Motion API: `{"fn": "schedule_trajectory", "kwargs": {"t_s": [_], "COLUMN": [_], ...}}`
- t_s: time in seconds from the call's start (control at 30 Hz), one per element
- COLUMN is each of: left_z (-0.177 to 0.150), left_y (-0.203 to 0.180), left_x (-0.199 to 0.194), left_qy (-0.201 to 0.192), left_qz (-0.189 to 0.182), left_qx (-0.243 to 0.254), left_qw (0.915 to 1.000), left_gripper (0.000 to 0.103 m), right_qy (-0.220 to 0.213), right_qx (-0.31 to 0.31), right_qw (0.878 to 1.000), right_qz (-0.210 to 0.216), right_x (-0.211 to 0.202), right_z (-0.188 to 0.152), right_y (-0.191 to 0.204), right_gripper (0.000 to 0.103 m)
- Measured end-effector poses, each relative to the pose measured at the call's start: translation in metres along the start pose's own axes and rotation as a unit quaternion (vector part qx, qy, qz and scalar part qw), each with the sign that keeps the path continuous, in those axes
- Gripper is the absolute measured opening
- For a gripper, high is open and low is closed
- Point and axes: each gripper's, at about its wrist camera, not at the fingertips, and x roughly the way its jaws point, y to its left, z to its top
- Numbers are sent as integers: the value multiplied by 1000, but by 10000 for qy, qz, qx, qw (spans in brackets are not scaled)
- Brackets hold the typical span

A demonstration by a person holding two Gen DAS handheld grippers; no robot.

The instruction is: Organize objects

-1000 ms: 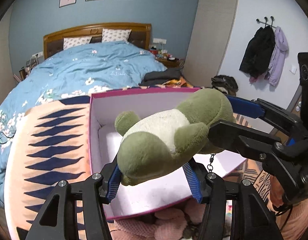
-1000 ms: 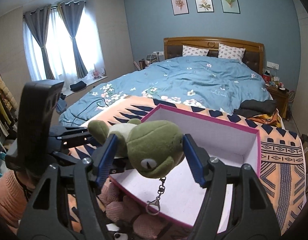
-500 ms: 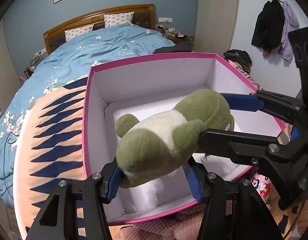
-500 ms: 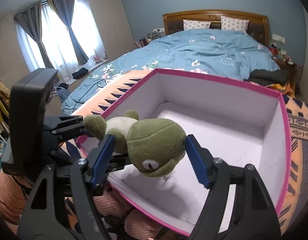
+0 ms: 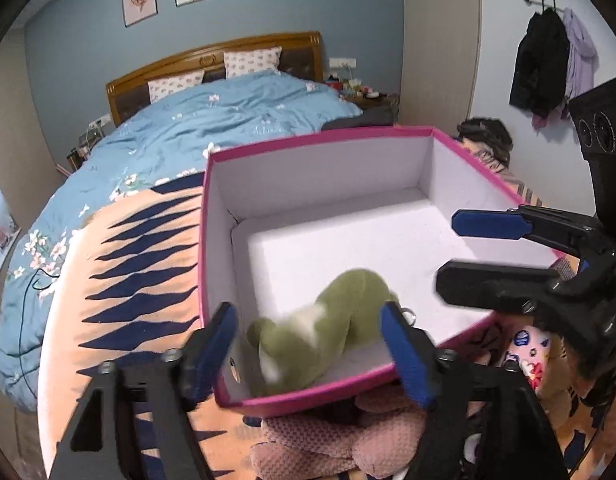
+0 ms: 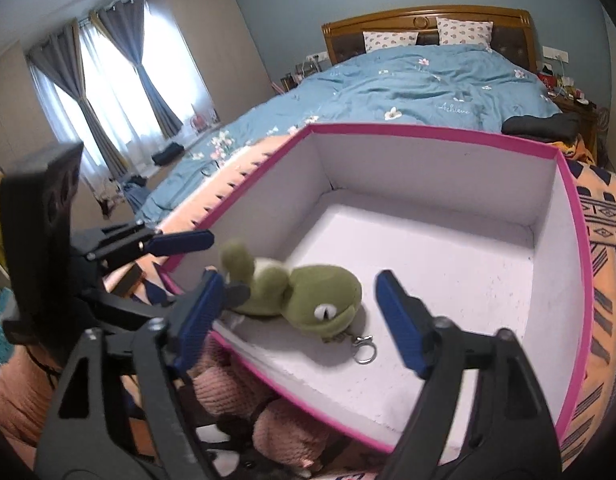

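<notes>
**Now the plush frog lies inside the pink box**

Here we see the green plush frog [image 6: 303, 296] resting on the white floor of the pink-rimmed box [image 6: 428, 130], in its near corner, its key ring [image 6: 364, 350] beside it. A second ago both grippers held it in the air above the box. The left gripper [image 5: 308, 344] and right gripper [image 6: 295, 312] have just been opening; their blue pads now stand apart on either side of the frog. A pink knitted toy [image 5: 348, 440] lies below the box.
</notes>
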Motion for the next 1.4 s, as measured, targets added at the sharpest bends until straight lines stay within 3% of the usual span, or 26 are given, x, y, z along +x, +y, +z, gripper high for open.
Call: {"fn": "schedule_trajectory", "kwargs": {"t_s": [0.1, 0.2, 0.3, 0.37, 0.63, 0.9, 1.1, 1.27, 1.4], "left_z": [-4, -9, -16, -22, -56, -85, -94, -97, -99], "left_y": [0, -1, 0, -2, -13, -12, -11, -13, -17], "left_x": [-17, -37, -57, -68, -65, -31, -14, -7, -4], "left_qy": [-271, -581, -856, -975, -778, -122, 107, 200, 261], "left_qz": [-198, -350, -572, -668, -529, -599, -620, -670, -720], "left_qx": [-84, -112, -148, -156, -51, -270, -379, -374, -358], "left_qw": [9994, 9976, 9946, 9929, 9955, 9978, 9973, 9968, 9964], "left_gripper": [83, 86, 87, 87, 87, 87, 87, 86, 83], "right_qy": [-420, -848, -1298, -1371, -659, 292, 546, 695, 824], "right_qx": [-53, -109, -359, -505, -721, -290, -331, -293, -156], "right_qw": [9991, 9963, 9909, 9892, 9952, 9991, 9978, 9968, 9960], "right_qz": [-20, 23, 72, 125, -54, -137, -197, -250, -300], "right_x": [-25, -50, -75, -85, -85, -42, -25, -14, -6], "right_z": [-4, -9, -17, -22, -60, -88, -92, -91, -91], "right_y": [7, 16, 30, 38, 51, 31, 32, 32, 26], "right_gripper": [86, 97, 99, 102, 102, 101, 98, 85, 83]}}
